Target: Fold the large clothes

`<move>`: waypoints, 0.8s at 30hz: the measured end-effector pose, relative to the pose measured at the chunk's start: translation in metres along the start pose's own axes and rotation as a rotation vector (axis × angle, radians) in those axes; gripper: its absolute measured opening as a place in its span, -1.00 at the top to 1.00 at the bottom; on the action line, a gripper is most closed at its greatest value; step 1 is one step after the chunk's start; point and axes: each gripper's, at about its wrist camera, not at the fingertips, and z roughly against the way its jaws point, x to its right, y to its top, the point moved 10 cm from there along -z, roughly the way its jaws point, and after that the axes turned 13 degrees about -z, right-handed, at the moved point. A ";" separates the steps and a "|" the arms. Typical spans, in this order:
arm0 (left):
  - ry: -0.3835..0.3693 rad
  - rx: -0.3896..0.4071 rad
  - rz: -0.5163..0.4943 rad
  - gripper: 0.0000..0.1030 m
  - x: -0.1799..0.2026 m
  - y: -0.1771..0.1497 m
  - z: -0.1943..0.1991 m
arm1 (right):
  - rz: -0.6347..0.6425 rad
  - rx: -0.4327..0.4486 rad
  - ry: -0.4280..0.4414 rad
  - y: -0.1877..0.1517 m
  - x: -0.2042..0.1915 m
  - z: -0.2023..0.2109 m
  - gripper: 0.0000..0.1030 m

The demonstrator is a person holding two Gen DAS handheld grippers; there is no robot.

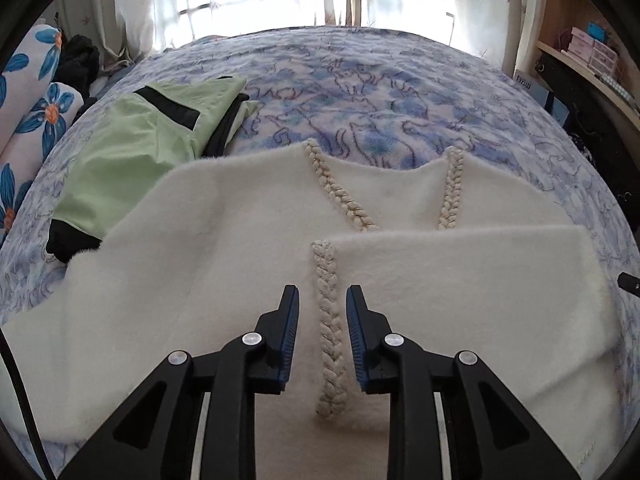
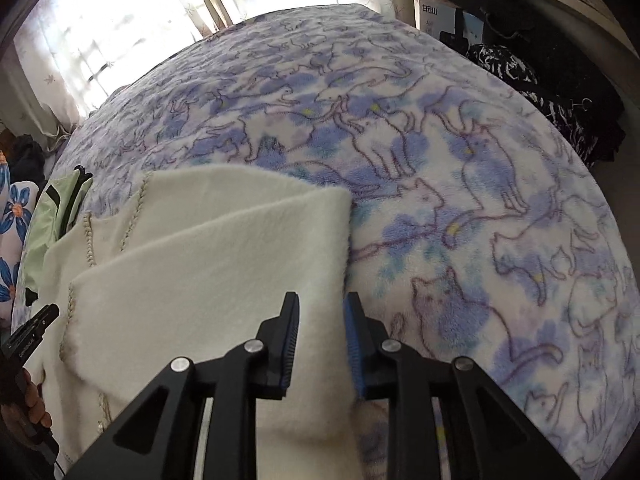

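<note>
our fluffy cream fleece top with braided trim (image 1: 248, 216) lies flat on the blue cat-print blanket (image 2: 460, 184), one side folded in | left gripper (image 1: 322, 300) parted, empty, straddling the braid | right gripper (image 2: 321, 308) parted, empty, over its folded edge

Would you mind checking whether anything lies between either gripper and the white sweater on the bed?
Nothing visible does. The left gripper hangs open over the white sweater, straddling its braided trim; the right gripper is open at the sweater's folded right edge. The green garment lies off to the left.
</note>
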 end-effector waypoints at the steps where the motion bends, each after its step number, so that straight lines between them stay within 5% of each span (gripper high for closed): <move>1: -0.024 0.012 0.005 0.57 0.007 -0.001 0.008 | 0.004 -0.013 0.010 -0.010 -0.008 0.003 0.55; 7: -0.143 0.108 -0.054 0.57 0.069 -0.008 0.038 | 0.120 -0.063 0.124 -0.071 -0.084 0.001 0.55; 10: -0.153 0.065 -0.034 0.57 0.086 -0.018 0.028 | 0.174 -0.086 0.101 -0.097 -0.104 -0.020 0.55; 14: -0.057 -0.034 -0.017 0.57 0.074 -0.042 -0.005 | 0.169 -0.064 0.079 -0.100 -0.089 -0.032 0.62; 19: -0.055 -0.039 0.045 0.57 0.045 -0.053 -0.013 | 0.150 0.071 -0.138 -0.066 -0.012 -0.020 0.64; 22: -0.071 -0.046 0.052 0.57 0.043 -0.052 -0.014 | 0.065 0.022 -0.056 -0.061 0.012 -0.016 1.00; 24: -0.051 -0.053 0.039 0.52 0.046 -0.052 -0.013 | 0.061 0.028 -0.080 -0.058 0.015 -0.007 0.99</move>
